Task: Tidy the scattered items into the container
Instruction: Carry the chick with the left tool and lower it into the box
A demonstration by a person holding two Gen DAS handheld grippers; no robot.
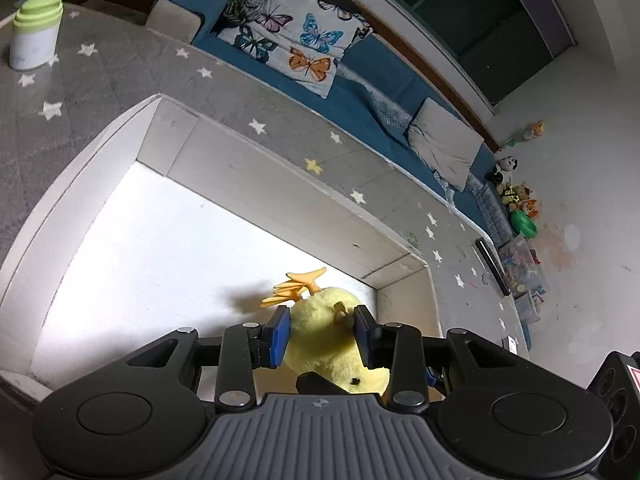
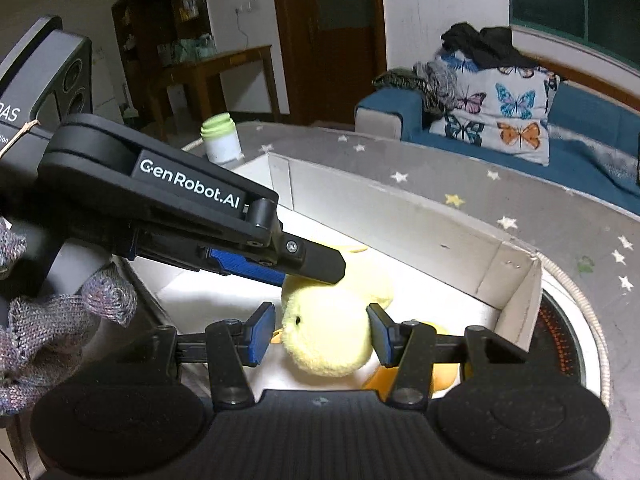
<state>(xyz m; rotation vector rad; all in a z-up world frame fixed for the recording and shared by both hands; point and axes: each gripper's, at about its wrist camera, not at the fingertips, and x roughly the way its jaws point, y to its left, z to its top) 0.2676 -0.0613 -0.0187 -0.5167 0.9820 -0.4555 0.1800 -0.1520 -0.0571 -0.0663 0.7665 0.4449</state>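
A: Where is the duck [image 1: 332,328]?

B: Over the white box [image 1: 276,184], which sits on the starred grey tabletop [image 1: 100,80]. Both tools hold it.

A: Which parts?

B: The left tool [image 1: 322,334] is clamped on its yellow body, orange feet pointing away. The right tool [image 2: 321,334] is closed on its head. A knit-gloved hand [image 2: 44,332] carries the left one.
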